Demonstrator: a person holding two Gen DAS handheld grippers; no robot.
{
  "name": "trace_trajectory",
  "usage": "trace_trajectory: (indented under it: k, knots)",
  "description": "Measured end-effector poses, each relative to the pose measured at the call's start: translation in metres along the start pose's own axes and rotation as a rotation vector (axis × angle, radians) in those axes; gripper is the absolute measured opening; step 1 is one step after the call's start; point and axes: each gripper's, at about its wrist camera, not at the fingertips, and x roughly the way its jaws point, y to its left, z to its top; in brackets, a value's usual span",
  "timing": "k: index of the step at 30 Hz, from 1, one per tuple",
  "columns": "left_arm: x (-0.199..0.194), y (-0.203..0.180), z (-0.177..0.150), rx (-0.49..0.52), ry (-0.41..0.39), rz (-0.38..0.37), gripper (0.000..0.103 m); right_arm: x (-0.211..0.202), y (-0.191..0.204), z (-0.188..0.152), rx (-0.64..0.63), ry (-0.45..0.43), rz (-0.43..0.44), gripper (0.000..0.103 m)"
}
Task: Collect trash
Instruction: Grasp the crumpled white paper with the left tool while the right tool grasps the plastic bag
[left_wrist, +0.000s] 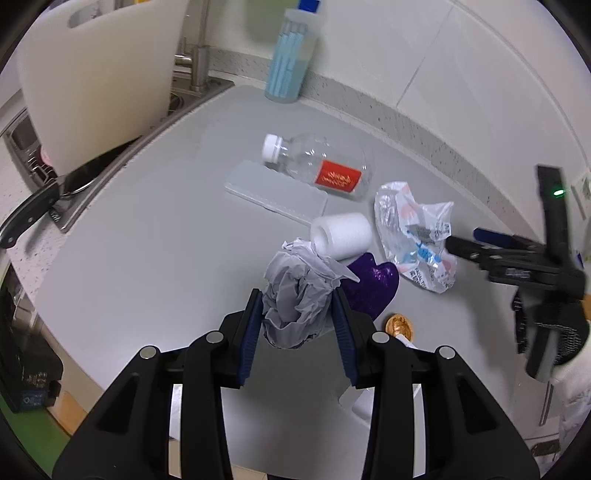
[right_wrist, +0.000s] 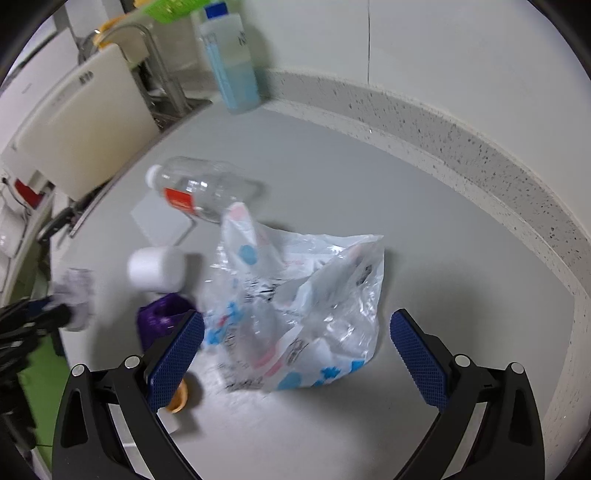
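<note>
My left gripper (left_wrist: 297, 314) is shut on a crumpled grey-white paper wad (left_wrist: 297, 295) and holds it over the grey counter; it also shows blurred in the right wrist view (right_wrist: 75, 295). A printed clear plastic bag (right_wrist: 295, 317) lies on the counter; my right gripper (right_wrist: 295, 350) is open with its pads on either side of the bag. The bag also shows in the left wrist view (left_wrist: 413, 232), with the right gripper (left_wrist: 465, 245) at its right edge. An empty clear bottle with a red label (left_wrist: 317, 166) lies on its side.
A white foam roll (left_wrist: 341, 234), a purple glittery object (left_wrist: 373, 284), a copper-coloured lid (left_wrist: 399, 326) and a flat translucent box (left_wrist: 275, 192) lie on the counter (left_wrist: 147, 240). A blue-liquid bottle (left_wrist: 290, 62) stands by the back wall. A white cutting board (left_wrist: 96, 81), a knife (left_wrist: 29, 214) and the sink are at the left.
</note>
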Motion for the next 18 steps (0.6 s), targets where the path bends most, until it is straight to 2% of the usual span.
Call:
trace_trajectory:
  k: [1,3,5,7,10,12,18]
  knots:
    - [-0.002,0.001,0.000,-0.003,-0.003,0.003,0.038,0.005,-0.001,0.001,0.001,0.008,-0.005,0.096]
    - [-0.006,0.003,0.000,-0.008,-0.009,0.011,0.038,0.014,-0.004,0.002,0.003,0.031,-0.005,0.086]
    - [-0.009,0.006,-0.001,-0.016,-0.010,0.014,0.038,0.024,-0.006,0.003,0.008,0.062,-0.001,0.055]
    - [-0.011,0.008,-0.002,-0.023,-0.011,0.016,0.038,0.028,-0.006,0.003,0.004,0.069,-0.008,0.043]
    - [-0.014,0.010,-0.004,-0.030,-0.011,0.018,0.038,0.029,-0.003,0.004,-0.011,0.068,0.000,0.019]
    - [-0.014,0.010,-0.004,-0.032,-0.013,0.019,0.038,0.026,0.000,0.003,-0.023,0.059,-0.005,0.013]
    - [-0.018,0.008,-0.004,-0.032,-0.028,0.017,0.038,0.004,0.000,0.001,-0.026,0.014,0.006,0.005]
